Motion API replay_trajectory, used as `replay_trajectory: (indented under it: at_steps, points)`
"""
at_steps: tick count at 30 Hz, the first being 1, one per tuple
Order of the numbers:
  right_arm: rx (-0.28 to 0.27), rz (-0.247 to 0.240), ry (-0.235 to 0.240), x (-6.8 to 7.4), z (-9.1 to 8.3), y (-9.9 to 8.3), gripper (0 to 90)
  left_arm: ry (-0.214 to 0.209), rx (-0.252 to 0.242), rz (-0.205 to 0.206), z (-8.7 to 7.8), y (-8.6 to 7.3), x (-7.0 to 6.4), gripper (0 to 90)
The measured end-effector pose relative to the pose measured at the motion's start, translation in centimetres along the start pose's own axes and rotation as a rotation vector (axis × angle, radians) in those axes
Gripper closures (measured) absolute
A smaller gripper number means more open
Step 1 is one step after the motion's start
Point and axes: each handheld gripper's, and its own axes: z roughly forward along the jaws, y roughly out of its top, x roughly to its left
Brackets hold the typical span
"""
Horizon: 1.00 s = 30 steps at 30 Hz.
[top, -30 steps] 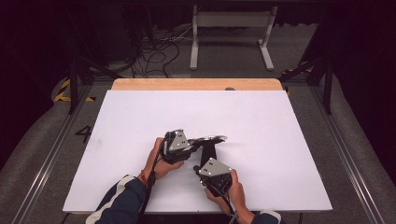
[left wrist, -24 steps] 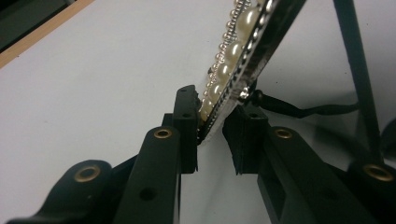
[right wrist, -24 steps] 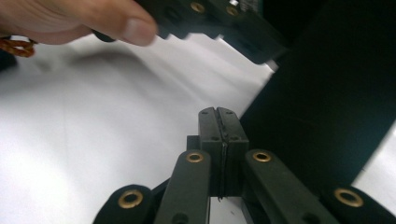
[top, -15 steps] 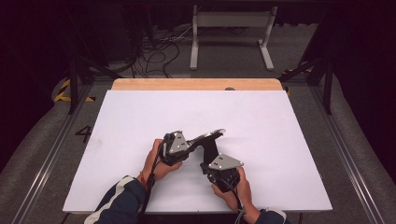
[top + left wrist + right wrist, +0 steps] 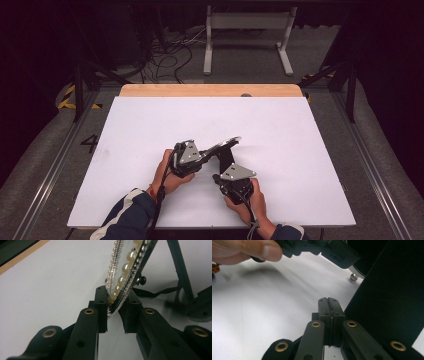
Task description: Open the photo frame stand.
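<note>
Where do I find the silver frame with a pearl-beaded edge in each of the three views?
High view: the silver frame with a pearl-beaded edge is at the centre, tilted.
Left gripper view: top centre, with its rim between the jaws of the left gripper.
Right gripper view: probably its black back, at the right.
Shared landmark: the white tabletop.

Bright white table (image 5: pixel 150 130); dark surroundings; blurred close-ups

White table (image 5: pixel 150 125) — grey floor (image 5: pixel 45 150), dark surroundings
</note>
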Motion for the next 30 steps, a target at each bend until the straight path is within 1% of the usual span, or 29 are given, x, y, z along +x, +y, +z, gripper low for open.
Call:
replay_trajectory:
  at_steps: [2, 4, 7, 9, 11, 12, 13, 14, 15, 16, 17, 18, 19, 20, 21, 23, 24, 25, 27, 30]
  points:
    - [0.011, 0.009, 0.007, -0.2, 0.0, -0.1, 90.0, -0.001, -0.002, 0.005, 0.0, 0.0, 0.0, 77.1]
    - [0.019, 0.019, 0.003, -0.5, 0.0, -0.3, 90.0, -0.001, 0.001, 0.008, 0.0, 0.0, -0.1, 76.7]
    - [0.023, 0.024, 0.000, -0.9, 0.0, -0.5, 90.0, 0.000, 0.007, 0.027, -0.1, 0.0, -0.3, 76.1]
    - [0.023, 0.023, 0.001, -1.1, -0.1, -0.6, 90.0, -0.002, 0.007, 0.028, -0.1, 0.0, -0.3, 76.0]
    - [0.028, 0.023, 0.000, -1.6, -0.2, -0.8, 90.0, -0.006, 0.006, 0.028, -0.1, 0.0, -0.3, 75.7]
    - [0.028, 0.028, -0.006, -2.0, -0.2, -0.9, 90.0, -0.009, 0.004, 0.030, -0.1, 0.0, -0.4, 75.7]
    - [0.028, 0.028, -0.006, -2.0, -0.2, -0.9, 90.0, -0.010, 0.003, 0.027, -0.1, 0.0, -0.4, 75.7]
    - [0.016, 0.027, 0.007, -2.6, -0.4, -1.1, 90.0, -0.011, 0.001, 0.021, -0.2, 0.0, -0.3, 76.3]
    - [0.016, 0.027, 0.007, -2.6, -0.4, -1.1, 90.0, -0.014, -0.007, 0.014, -0.2, 0.0, -0.3, 76.3]
    - [0.012, 0.020, 0.016, -2.8, -0.4, -1.2, 90.0, -0.025, -0.010, 0.009, -0.2, 0.0, -0.3, 76.5]
    - [0.010, 0.014, 0.018, -3.0, -0.5, -1.3, 90.0, -0.024, -0.011, 0.006, -0.2, 0.0, -0.4, 76.8]
    - [0.012, 0.007, 0.032, -3.2, -0.5, -1.4, 90.0, -0.028, -0.014, 0.003, -0.2, 0.0, -0.3, 76.7]
    - [0.012, 0.007, 0.032, -3.2, -0.5, -1.4, 90.0, -0.028, -0.014, 0.003, -0.2, 0.0, -0.3, 76.0]
    - [0.019, -0.003, 0.034, -3.3, -0.6, -1.5, 90.0, -0.028, -0.014, 0.003, -0.2, 0.0, -0.3, 76.0]
    - [0.019, -0.003, 0.034, -3.3, -0.6, -1.5, 90.0, -0.037, -0.022, -0.006, -0.2, 0.0, -0.3, 76.0]
    - [0.024, -0.004, 0.034, -3.3, -0.5, -1.7, 90.0, -0.034, -0.038, -0.015, -0.2, 0.0, -0.3, 70.3]
    - [0.024, -0.004, 0.034, -3.3, -0.5, -1.7, 90.0, -0.037, -0.048, -0.016, -0.2, 0.0, -0.3, 69.3]
    - [0.022, -0.003, 0.034, -3.4, -0.6, -1.7, 90.0, -0.048, -0.079, -0.032, -0.3, 0.1, -0.3, 67.7]
    - [0.023, 0.002, 0.034, -3.6, -0.6, -1.8, 90.0, -0.066, -0.110, -0.061, -0.3, 0.2, -0.3, 60.2]
    - [0.023, 0.008, 0.029, -3.8, -0.7, -1.9, 90.0, -0.071, -0.118, -0.060, -0.3, 0.4, -0.3, 58.8]
